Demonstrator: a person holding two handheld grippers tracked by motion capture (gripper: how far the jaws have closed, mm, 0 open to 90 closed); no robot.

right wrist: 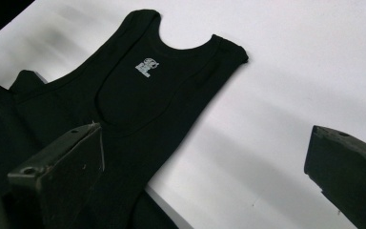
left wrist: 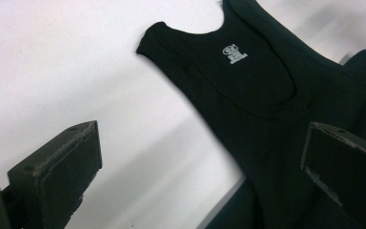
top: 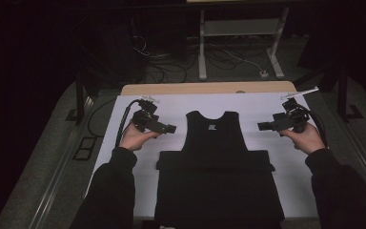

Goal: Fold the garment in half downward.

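While both grippers hover, the black vest (top: 214,143) lies flat between them.
Left gripper (top: 170,128) and right gripper (top: 262,126) gape wide; the vest's near half looks folded, perhaps.

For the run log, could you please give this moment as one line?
left gripper: open, off cloth | right gripper: open, off cloth | black tank top: flat on white table

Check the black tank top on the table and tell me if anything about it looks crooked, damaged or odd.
Nothing stands out. The black tank top lies flat and straight on the white table cover, neckline away from the person, label print showing. Its lower part lies on a wider black folded piece. Left gripper and right gripper hover open beside it, touching nothing.
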